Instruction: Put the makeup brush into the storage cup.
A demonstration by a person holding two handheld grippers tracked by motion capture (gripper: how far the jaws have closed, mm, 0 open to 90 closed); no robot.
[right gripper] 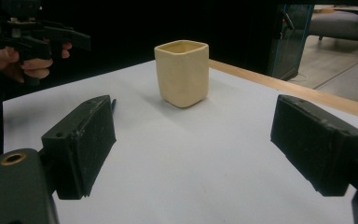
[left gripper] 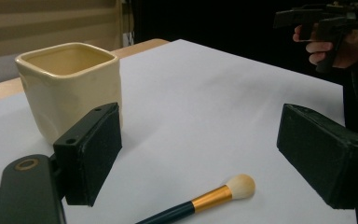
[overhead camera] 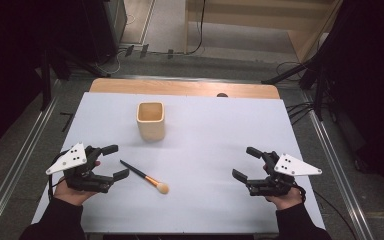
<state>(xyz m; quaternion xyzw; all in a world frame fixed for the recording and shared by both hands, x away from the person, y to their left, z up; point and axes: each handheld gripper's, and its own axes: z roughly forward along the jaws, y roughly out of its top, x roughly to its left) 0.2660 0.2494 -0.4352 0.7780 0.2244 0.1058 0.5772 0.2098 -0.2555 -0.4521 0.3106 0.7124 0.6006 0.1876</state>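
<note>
Two grippers parted over our white table (overhead camera: 205, 125), nothing in either.

Largest first: we see the cream cup (overhead camera: 151, 120) upright at the far middle. Our left gripper (overhead camera: 115, 161) and right gripper (overhead camera: 246, 163) hover with jaws wide and empty. Just beside the left one lies the brush (overhead camera: 144, 177), its long axis diagonal, bristle tip pointing near-right, dark handle far-left.
</note>
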